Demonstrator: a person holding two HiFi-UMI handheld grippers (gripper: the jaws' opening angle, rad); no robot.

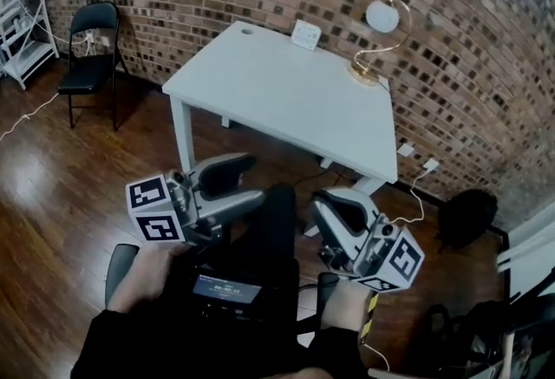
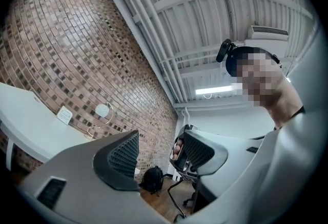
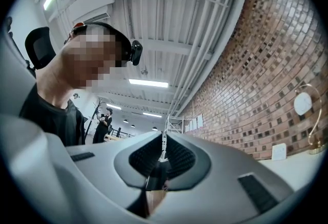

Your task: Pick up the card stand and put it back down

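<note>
You're at the approach, with nothing picked up yet. The card stand (image 1: 305, 34) sits at the table's (image 1: 260, 91) far edge by the wall, near the lamp (image 1: 375, 43) and well apart from both grippers. Your left gripper (image 1: 241, 185) is spread and empty, while your right gripper (image 1: 334, 211) is pressed together on nothing. Next, I judge, you close in on the table and reach across it, parting the right jaws first if that hand takes the stand.

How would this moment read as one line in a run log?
stage: before pickup | left gripper: open, empty | right gripper: shut, empty | card stand: untouched, on white table by the wall-side edge
</note>
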